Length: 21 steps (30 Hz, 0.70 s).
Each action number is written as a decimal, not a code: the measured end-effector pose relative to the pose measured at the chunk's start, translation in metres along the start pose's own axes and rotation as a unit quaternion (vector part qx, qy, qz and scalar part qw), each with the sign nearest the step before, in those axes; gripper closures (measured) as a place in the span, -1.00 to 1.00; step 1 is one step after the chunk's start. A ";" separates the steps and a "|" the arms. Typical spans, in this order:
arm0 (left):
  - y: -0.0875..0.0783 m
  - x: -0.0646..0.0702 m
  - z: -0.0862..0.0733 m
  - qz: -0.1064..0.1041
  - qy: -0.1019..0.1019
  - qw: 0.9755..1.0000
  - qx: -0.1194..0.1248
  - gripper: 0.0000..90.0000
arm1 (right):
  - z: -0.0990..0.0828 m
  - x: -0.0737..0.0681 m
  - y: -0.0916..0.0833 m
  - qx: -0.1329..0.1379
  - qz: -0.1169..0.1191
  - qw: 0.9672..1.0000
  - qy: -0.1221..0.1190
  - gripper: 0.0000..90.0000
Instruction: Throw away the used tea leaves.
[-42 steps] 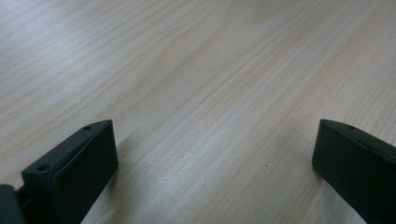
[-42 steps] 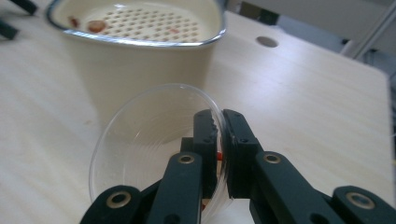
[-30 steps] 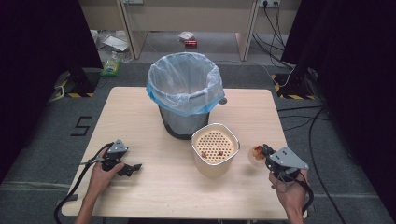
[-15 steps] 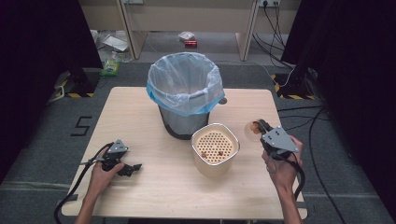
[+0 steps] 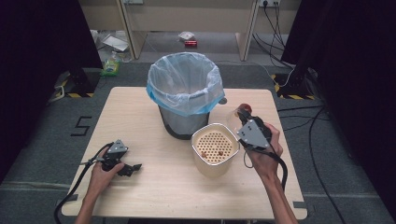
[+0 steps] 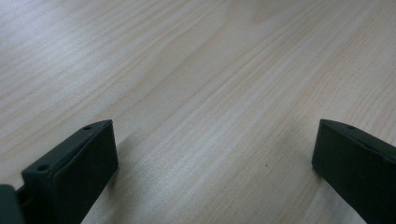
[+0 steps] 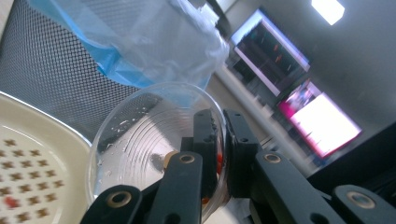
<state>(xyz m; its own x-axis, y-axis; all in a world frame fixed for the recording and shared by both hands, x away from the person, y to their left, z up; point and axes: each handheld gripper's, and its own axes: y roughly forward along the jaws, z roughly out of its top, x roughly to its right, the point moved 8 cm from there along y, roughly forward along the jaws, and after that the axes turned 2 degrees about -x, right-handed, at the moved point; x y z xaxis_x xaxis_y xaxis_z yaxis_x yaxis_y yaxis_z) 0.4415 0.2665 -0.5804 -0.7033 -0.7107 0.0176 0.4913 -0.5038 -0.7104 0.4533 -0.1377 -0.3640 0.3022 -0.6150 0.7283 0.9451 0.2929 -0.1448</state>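
A "5" (image 5: 81,126) is marked on the floor left of the surface (image 5: 140,105). Since a second ago the right claw (image 5: 243,114) has risen from the surface's right edge toward the lined mesh bin (image 5: 185,93), pinching the rim of a clear plastic cup (image 7: 154,149), tilted beside the cream strainer pot (image 5: 215,149). The left claw (image 5: 133,168) rests low on the surface, jaws spread.
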 end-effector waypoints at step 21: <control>0.000 0.000 0.000 0.000 0.000 1.000 0.000 -1.00 | 0.017 -0.061 0.006 0.043 -0.077 0.938 -0.335 0.92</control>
<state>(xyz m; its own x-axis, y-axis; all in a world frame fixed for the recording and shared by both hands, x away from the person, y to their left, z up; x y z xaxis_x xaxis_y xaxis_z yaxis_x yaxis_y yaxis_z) 0.4415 0.2665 -0.5804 -0.7037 -0.7103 0.0173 0.4913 -0.5041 -0.7103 0.4381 -0.0864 -0.3981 -0.0101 -0.0661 0.9978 0.9490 0.3139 0.0304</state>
